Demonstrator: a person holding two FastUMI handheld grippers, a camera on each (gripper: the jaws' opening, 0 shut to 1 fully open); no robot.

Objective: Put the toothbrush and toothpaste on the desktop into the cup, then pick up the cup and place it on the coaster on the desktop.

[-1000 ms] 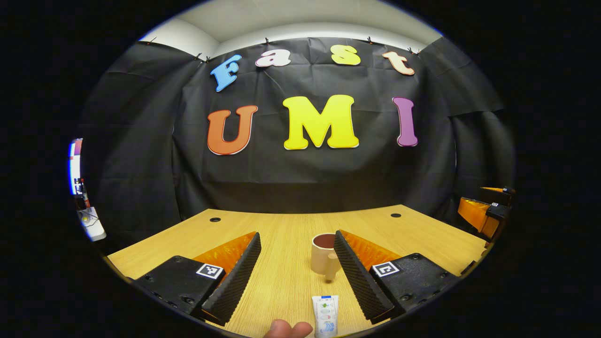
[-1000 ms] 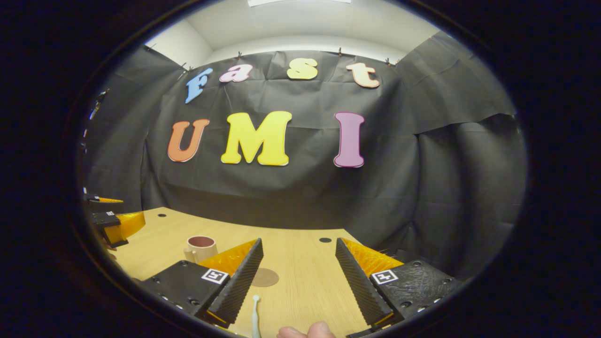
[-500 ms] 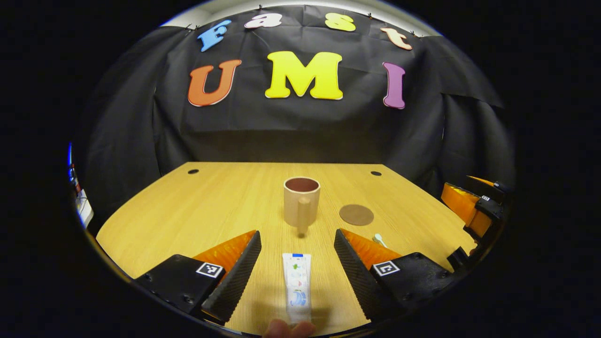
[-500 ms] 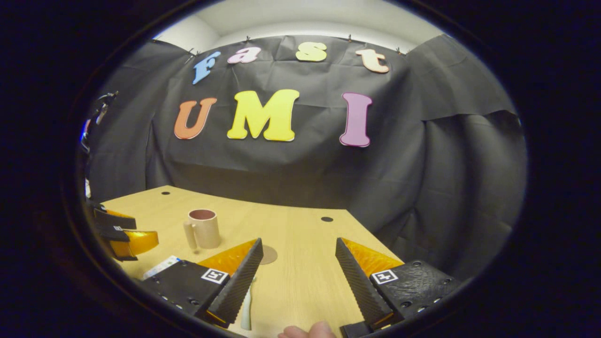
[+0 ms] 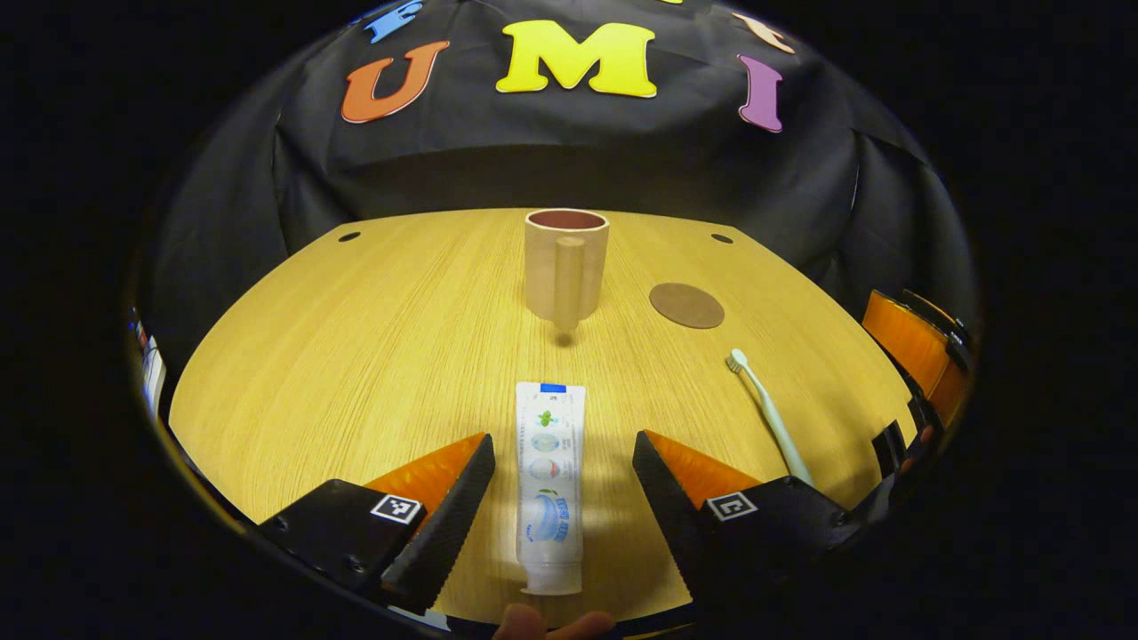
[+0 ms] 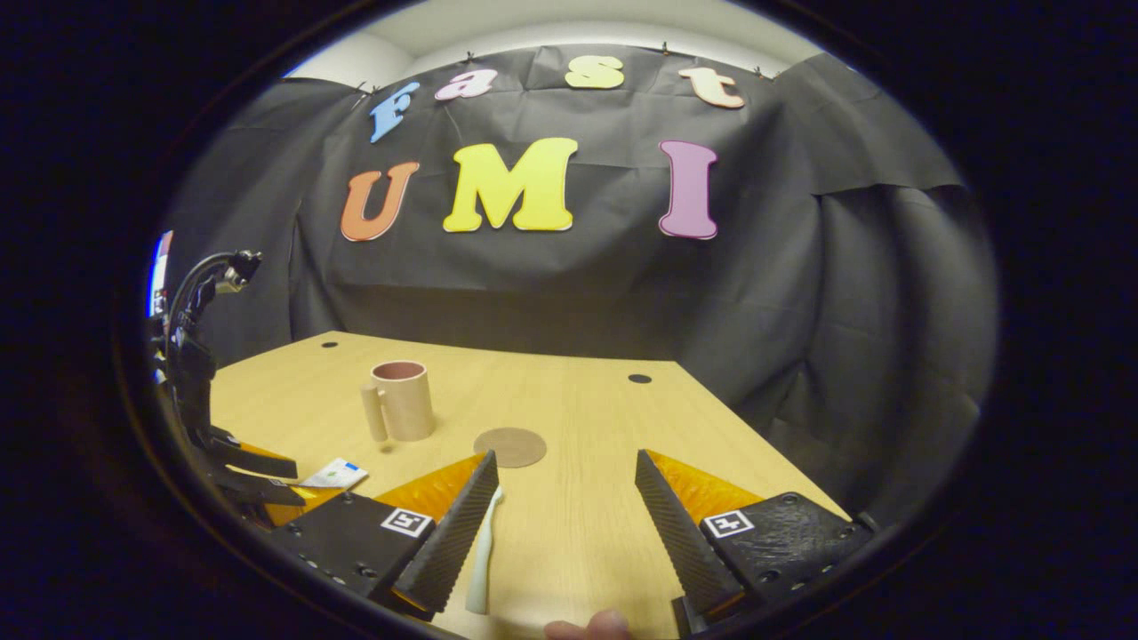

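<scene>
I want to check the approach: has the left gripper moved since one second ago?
Yes. The left gripper rose and tipped downward; the cup looks farther, and the toothpaste lies between its fingers.

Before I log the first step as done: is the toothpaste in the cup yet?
No. The toothpaste lies flat on the desk between the left gripper's open fingers, short of the cup.

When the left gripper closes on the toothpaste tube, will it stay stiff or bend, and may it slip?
The toothpaste tube lies flat on the desk between the open fingers of the left gripper. It looks like soft plastic, so it probably dents and sags a little when lifted. Its glossy skin may slip; the ridged fingers should help.
</scene>
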